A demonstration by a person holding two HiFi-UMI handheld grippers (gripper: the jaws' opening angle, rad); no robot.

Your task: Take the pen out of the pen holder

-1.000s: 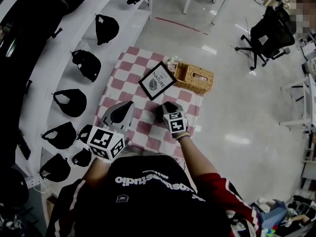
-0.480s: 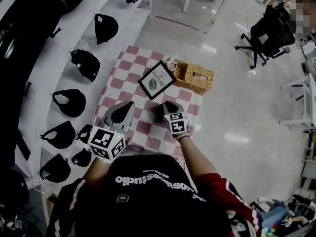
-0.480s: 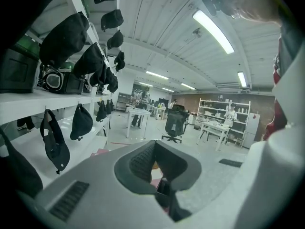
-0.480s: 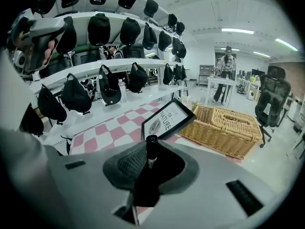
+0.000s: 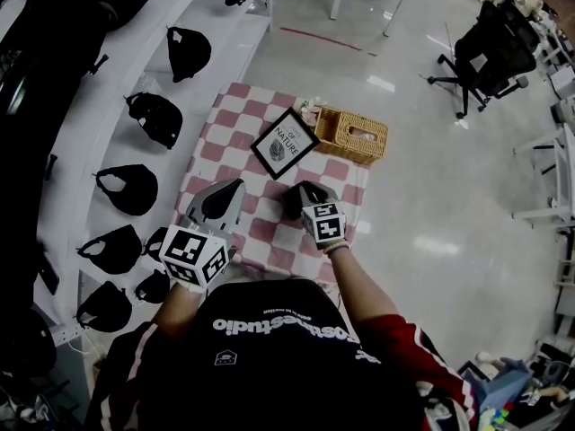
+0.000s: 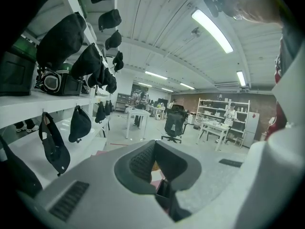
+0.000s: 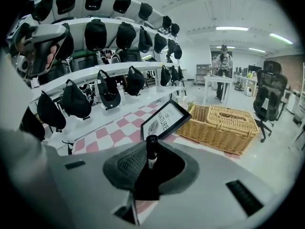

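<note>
Clamping upright pen [image 7: 151, 152] in right gripper [image 5: 298, 197] over cloth [image 5: 235, 115]; holding left gripper [image 5: 220, 203] agape, empty, over cloth too.

frame [image 5: 285, 142] left of basket [image 5: 351, 136] | both on cloth [image 5: 220, 146] | caps [image 5: 154, 118] left of cloth

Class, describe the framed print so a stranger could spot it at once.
Start at the pink-and-white checkered table beside the cap shelves. At its far end, left of the wicker basket, sits the framed print: black frame, white face, lettering.
</note>
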